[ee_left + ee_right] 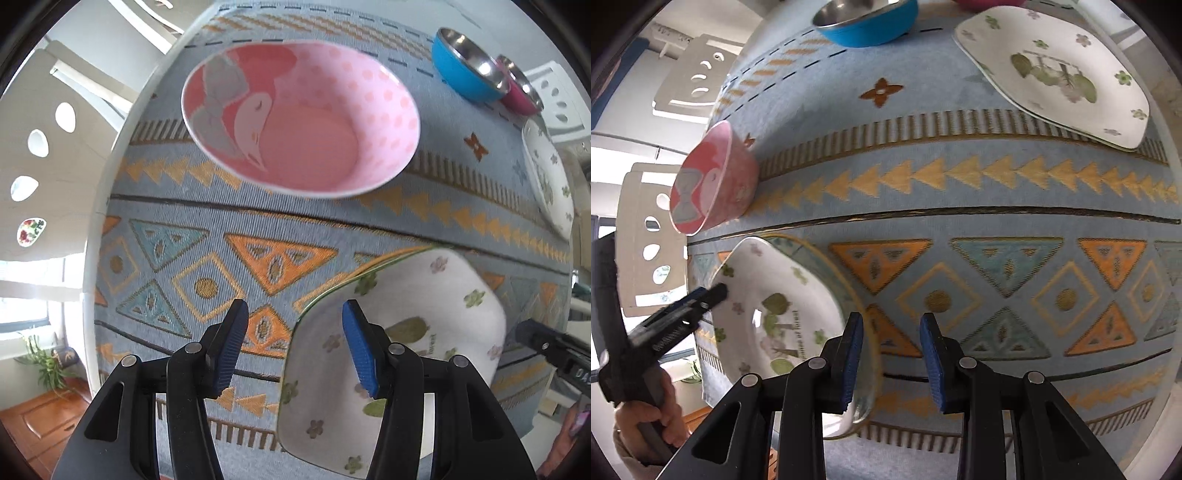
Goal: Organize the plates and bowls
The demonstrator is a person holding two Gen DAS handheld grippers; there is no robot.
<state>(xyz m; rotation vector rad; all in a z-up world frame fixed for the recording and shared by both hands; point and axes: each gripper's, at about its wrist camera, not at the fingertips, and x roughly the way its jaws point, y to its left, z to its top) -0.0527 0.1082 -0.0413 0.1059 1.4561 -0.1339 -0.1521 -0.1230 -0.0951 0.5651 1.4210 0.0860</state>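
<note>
A white deep square dish (pixel 424 295) with green flower prints sits on the patterned tablecloth. Its left rim runs between the fingers of my left gripper (pixel 295 350), which points straight down and stands open, pads clear of the rim. In the right wrist view the same dish (pixel 775 280) lies lower left. Its gold-edged near rim passes just inside the left finger of my right gripper (pixel 892 358), whose narrow gap shows bare cloth. A pink bowl (pixel 306 122) stands beyond, and a matching white plate (pixel 1056 74) lies far right.
A blue steel-lined bowl (pixel 465 66) and a magenta one (pixel 521 92) stand at the far edge of the blue tablecloth (pixel 960 122). White chair backs (pixel 646 240) line the table's left side. A person's hand (pixel 646 417) grips the left tool's handle.
</note>
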